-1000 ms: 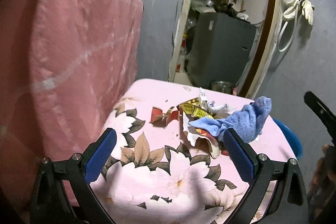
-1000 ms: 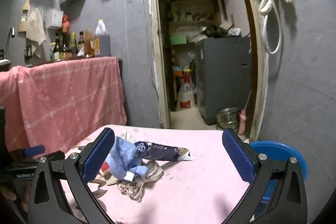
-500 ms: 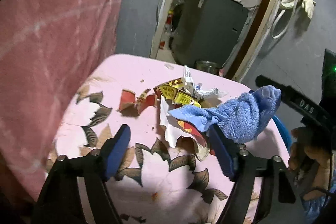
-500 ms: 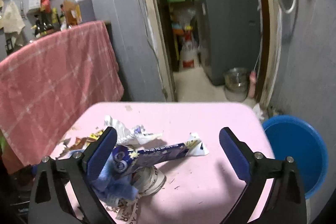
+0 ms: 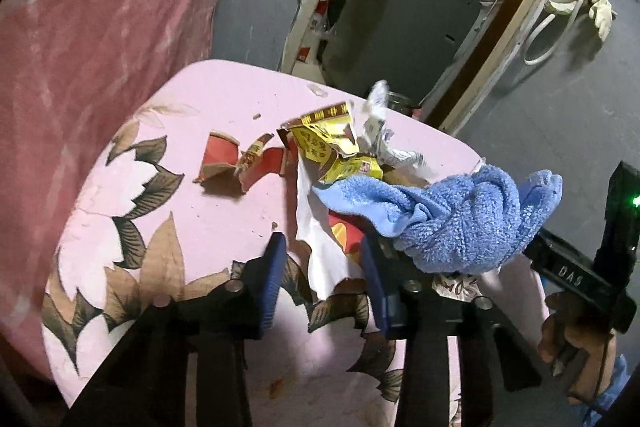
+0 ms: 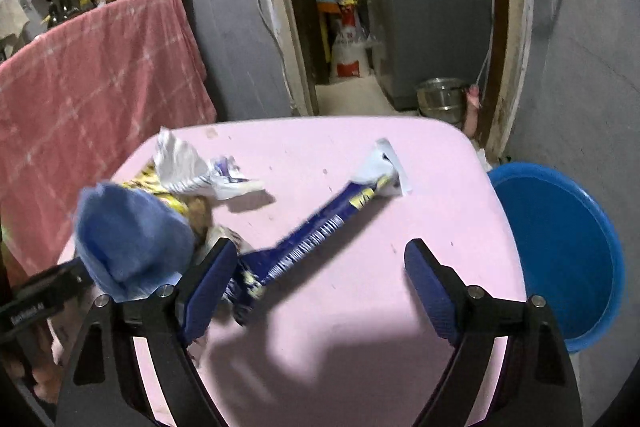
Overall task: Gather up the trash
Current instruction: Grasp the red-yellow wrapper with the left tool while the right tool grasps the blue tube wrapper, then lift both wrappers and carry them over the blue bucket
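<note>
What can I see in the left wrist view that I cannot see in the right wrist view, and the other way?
Only the left wrist view shows the torn red paper cup, the white wrapper between the closing left gripper jaws, and the flower print on the table.

Only the right wrist view shows the long blue snack wrapper, the blue basin and the closing right gripper.

Both show the blue towel, the yellow wrapper and the pink cloth.
</note>
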{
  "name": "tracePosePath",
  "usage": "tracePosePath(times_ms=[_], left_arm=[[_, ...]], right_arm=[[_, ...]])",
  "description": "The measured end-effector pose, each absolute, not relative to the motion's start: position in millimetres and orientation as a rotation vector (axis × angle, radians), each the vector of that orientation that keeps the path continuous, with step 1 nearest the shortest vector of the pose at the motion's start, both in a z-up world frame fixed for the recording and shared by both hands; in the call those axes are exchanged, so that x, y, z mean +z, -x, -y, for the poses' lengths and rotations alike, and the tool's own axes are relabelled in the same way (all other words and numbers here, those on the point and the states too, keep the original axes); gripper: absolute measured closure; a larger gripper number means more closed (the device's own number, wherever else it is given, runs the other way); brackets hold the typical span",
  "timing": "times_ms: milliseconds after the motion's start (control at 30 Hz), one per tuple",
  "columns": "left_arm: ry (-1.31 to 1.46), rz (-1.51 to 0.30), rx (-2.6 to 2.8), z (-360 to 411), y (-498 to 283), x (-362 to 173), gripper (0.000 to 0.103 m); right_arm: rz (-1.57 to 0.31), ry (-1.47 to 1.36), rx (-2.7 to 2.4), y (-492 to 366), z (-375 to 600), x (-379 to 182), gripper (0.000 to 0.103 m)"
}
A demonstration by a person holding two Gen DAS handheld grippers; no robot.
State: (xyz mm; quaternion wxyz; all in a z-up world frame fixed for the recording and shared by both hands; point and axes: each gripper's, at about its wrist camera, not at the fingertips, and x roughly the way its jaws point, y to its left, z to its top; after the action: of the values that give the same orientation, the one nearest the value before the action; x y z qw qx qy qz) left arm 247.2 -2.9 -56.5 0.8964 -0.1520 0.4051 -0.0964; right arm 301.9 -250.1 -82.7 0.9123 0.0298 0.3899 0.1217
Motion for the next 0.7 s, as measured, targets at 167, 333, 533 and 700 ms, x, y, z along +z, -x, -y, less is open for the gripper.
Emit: tracePosePath(times_ms=[167, 333, 533, 700], left_arm=[[0.319, -0.85, -0.202, 4.1, -248.0, -56.0, 0.082], [0.334, -0.86, -0.206, 7.6, -255.3, -57.1, 0.09], [0.358, -0.857, -0.211, 5.2, -256.7, -57.5, 0.099], [0.356, -0.846, -0.203, 5.0, -249.6, -54.0, 0.103]], right_arm=[[-0.824, -0.106, 0.261, -307.8, 256.1, -88.3, 0.018], [-0.872, -0.173, 0.283, -322.2, 259.0, -96.3, 0.043], [-0.886, -0.18, 0.286, -323.4, 256.3, -98.1, 0.07], [-0.895, -0.217, 0.324, -319.6, 258.5, -98.5, 0.09]])
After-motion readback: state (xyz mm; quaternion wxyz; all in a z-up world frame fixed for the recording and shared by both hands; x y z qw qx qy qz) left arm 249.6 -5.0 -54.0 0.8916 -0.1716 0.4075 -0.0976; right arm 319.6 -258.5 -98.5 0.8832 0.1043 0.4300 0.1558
